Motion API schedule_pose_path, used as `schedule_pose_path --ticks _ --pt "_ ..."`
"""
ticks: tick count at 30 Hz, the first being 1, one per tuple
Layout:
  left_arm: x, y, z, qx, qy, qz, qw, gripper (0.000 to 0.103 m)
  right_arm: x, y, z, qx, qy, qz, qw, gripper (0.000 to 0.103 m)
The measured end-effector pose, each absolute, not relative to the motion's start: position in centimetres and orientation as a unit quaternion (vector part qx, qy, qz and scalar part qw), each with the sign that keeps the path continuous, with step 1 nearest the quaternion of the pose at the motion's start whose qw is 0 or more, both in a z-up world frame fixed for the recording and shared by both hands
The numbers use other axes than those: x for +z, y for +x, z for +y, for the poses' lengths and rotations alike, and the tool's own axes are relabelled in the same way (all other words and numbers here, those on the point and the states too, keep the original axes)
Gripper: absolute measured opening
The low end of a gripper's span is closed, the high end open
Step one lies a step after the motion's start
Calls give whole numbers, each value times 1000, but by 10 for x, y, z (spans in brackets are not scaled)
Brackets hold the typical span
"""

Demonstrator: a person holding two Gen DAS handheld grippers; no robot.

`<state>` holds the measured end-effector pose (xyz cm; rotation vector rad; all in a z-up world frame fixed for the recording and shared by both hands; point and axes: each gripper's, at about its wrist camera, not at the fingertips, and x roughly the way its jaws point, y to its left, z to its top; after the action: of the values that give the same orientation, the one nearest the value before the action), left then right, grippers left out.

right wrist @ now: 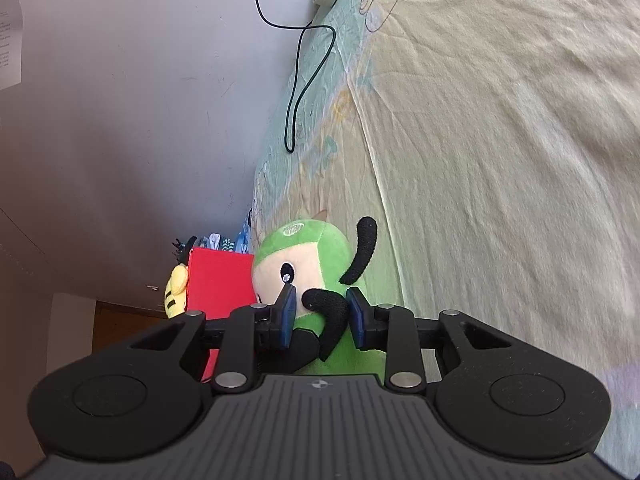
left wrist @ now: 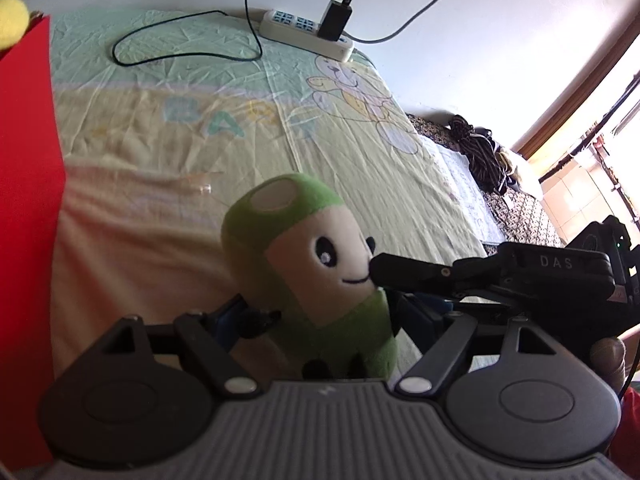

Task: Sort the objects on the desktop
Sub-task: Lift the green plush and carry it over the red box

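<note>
Green plush (left wrist: 320, 280): we hold it between both grippers
Left fingers (left wrist: 256, 320): gripping its body
Right fingers (right wrist: 286, 312): clamped on its black arm (right wrist: 326, 312)

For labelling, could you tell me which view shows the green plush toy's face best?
The left wrist view: the green plush toy shows both eyes and its smile. The right wrist view shows it side-on, one eye only, partly behind blue pads.

A white power strip (left wrist: 306, 32) with black charger (left wrist: 335, 20) lies on the bedsheet (left wrist: 200, 128).
</note>
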<state>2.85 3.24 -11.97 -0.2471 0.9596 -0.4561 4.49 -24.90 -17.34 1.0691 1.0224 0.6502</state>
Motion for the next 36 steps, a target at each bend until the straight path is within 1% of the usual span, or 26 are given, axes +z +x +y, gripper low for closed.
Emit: schedule_pose_path --ticks 7,12,14,15,18,19,21,22,27,31,36 --pt "-112 -15 37 -260 -64 485 832 81 -170 -7 -249 296 484 491 661 31" --pt "-107 -34 53 -260 -46 490 830 85 -163 -34 -236 300 465 504 663 34" --pt "-102 -35 57 -245 -38 481 841 87 -160 -33 -236 295 460 494 676 36" --pt "-100 -35 58 -239 -36 476 845 87 -159 -31 -235 292 456 490 683 39" --pt "-97 -32 60 -228 -44 470 852 87 -160 -19 -232 285 445 483 698 42" --pt "-98 -30 58 -226 -47 472 851 87 -163 -13 -232 285 449 481 697 46" --pt "-104 -28 53 -226 -49 482 845 82 -171 -3 -229 282 457 487 688 47" --pt "-107 -28 52 -226 -53 486 843 82 -175 1 -225 284 461 491 683 50" --pt "-113 -28 61 -223 -85 495 835 83 -185 2 -213 302 475 504 655 54" --pt "-109 -35 67 -227 -101 503 828 83 -188 -7 -202 314 506 514 618 51" --pt "-92 -56 69 -235 -86 495 832 83 -169 -27 -193 346 477 522 617 51"
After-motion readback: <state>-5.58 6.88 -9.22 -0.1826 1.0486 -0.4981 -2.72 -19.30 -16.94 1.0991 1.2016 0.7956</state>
